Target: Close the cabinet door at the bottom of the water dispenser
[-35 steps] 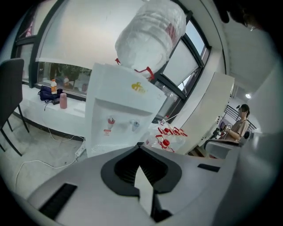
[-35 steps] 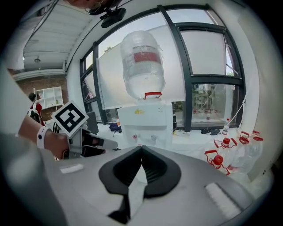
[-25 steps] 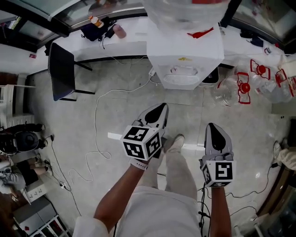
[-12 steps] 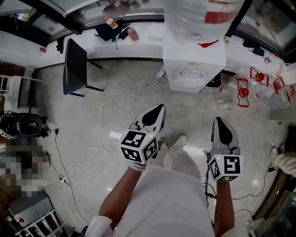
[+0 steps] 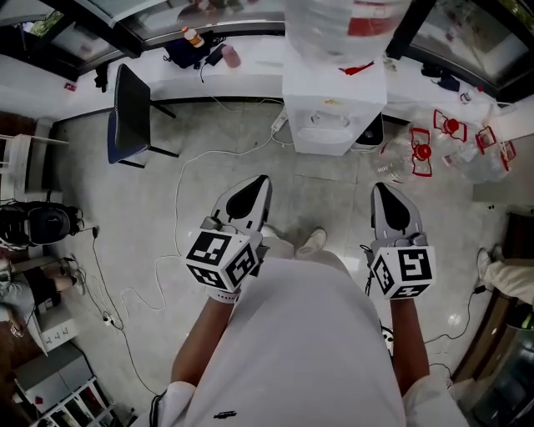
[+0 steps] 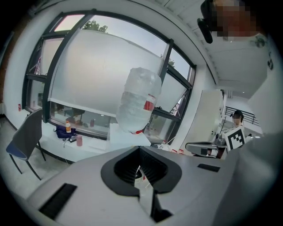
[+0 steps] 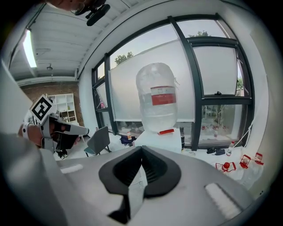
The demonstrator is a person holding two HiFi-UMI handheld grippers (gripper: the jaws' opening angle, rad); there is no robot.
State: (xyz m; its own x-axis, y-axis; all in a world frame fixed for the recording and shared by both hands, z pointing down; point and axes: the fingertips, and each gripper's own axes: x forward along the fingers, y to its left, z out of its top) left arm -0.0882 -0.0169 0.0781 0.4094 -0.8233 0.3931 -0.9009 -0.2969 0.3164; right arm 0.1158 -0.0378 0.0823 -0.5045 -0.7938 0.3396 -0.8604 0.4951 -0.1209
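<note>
The white water dispenser stands against the far ledge, with a clear bottle upside down on top. From the head view its lower cabinet door cannot be seen. In both gripper views the bottle rises above the jaws, which hide the dispenser's lower part. My left gripper and right gripper hover above the floor, well short of the dispenser and pointing toward it. Both are shut with nothing between their jaws.
A dark chair stands to the left. A white cable trails across the floor. Empty bottles with red handles lie right of the dispenser. Camera gear sits at the left edge, and someone's shoe at the right.
Both grippers have risen toward the camera, and the left one has drifted left in the head view. The view has pulled back, so the dispenser looks smaller. Both stay shut.
</note>
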